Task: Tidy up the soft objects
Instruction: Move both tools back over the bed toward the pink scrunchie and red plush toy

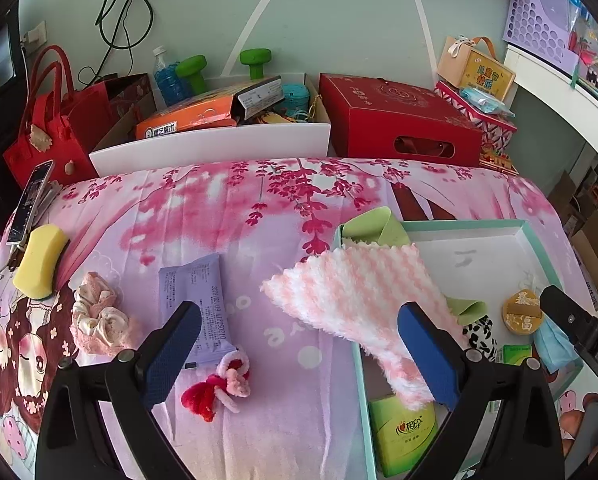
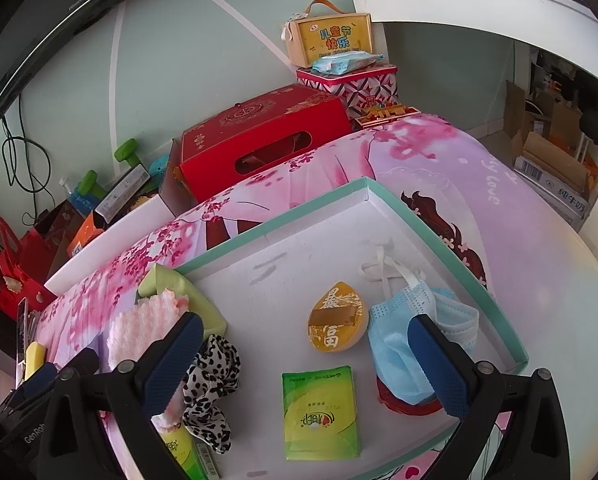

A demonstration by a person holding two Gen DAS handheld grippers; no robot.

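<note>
Soft things are being gathered into the tray (image 2: pixel 451 256).
Both grippers (image 1: pixel 299 356) (image 2: pixel 307 364) are held apart, empty; the scrunchie (image 1: pixel 99 316) is judged next.

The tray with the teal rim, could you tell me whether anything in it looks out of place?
Yes: the pink and white fluffy cloth is not fully in the tray. It drapes over the left rim, partly on the bedsheet, with a green cloth bunched at the corner.
</note>
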